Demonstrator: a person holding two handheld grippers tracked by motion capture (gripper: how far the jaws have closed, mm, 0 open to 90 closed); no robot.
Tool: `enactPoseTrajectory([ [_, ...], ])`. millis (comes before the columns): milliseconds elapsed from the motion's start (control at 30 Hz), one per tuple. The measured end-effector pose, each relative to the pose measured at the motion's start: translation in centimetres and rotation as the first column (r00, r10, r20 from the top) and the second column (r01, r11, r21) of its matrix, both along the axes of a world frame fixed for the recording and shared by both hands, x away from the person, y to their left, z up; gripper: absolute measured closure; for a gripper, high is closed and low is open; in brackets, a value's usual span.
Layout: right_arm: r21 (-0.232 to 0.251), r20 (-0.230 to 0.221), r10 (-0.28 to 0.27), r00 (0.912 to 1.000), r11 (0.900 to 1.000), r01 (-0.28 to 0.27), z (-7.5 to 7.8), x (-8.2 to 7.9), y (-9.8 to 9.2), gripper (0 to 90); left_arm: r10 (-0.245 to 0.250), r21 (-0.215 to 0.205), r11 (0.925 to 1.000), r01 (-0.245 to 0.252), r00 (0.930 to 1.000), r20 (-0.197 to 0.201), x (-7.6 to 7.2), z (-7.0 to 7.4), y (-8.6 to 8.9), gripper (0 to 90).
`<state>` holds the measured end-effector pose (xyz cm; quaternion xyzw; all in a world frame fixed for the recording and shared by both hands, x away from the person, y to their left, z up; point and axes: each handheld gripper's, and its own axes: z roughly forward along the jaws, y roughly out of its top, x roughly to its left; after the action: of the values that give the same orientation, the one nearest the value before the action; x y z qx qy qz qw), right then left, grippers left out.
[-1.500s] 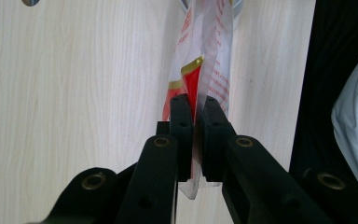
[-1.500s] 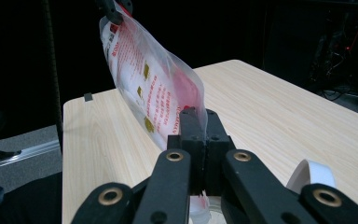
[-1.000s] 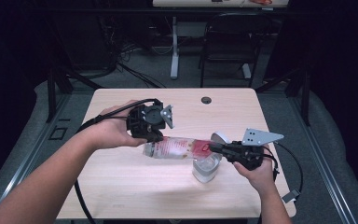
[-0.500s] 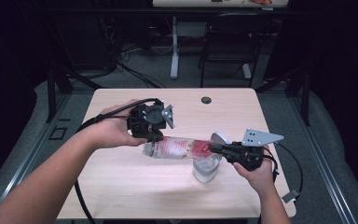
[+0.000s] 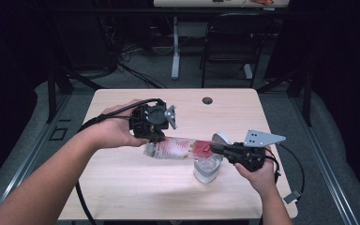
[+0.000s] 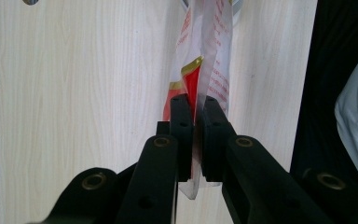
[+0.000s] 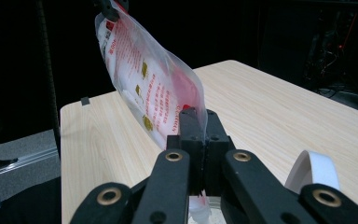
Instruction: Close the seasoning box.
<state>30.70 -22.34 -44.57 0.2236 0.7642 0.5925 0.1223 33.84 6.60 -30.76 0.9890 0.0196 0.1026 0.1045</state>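
So far I have the plastic packet [image 5: 178, 148] lifted off the wooden table [image 5: 122, 187] and stretched between my two tools, above the near right part of the tabletop. My left gripper [image 5: 152, 133] is clamped on the packet's left end; in the left gripper view its jaws pinch the film with only the plastic between them. My right gripper [image 5: 215, 149] is closed tight on the other end, the red-printed corner, right over the small clear container [image 5: 206, 171] that stands on the table near my right hand. A white lid [image 5: 221, 138] leans just behind that container.

Picking up and positioning the packet look done to me. I cannot tell whether the corner is torn open yet, and the container's contents are too faint to judge. What is left, I reckon, is opening that corner and tipping the packet so its contents drop into the container, then putting the lid on.
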Motion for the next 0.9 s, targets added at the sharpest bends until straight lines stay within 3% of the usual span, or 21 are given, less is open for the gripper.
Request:
enactPoseTrajectory([
  [233,-0.003,0.001,-0.008,1.0000,1.000,0.008,-0.01,0.02,-0.07,90.0,-0.002,0.001,1.0000,0.002,1.0000,0.000,-0.01,0.11,-0.22,85.9],
  [900,-0.067,0.015,-0.032,0.9994,0.997,0.033,0.16,-0.23,0.22,89.3,-0.007,0.014,0.9999,0.006,0.9999,0.011,-0.05,0.34,-0.60,86.1],
])
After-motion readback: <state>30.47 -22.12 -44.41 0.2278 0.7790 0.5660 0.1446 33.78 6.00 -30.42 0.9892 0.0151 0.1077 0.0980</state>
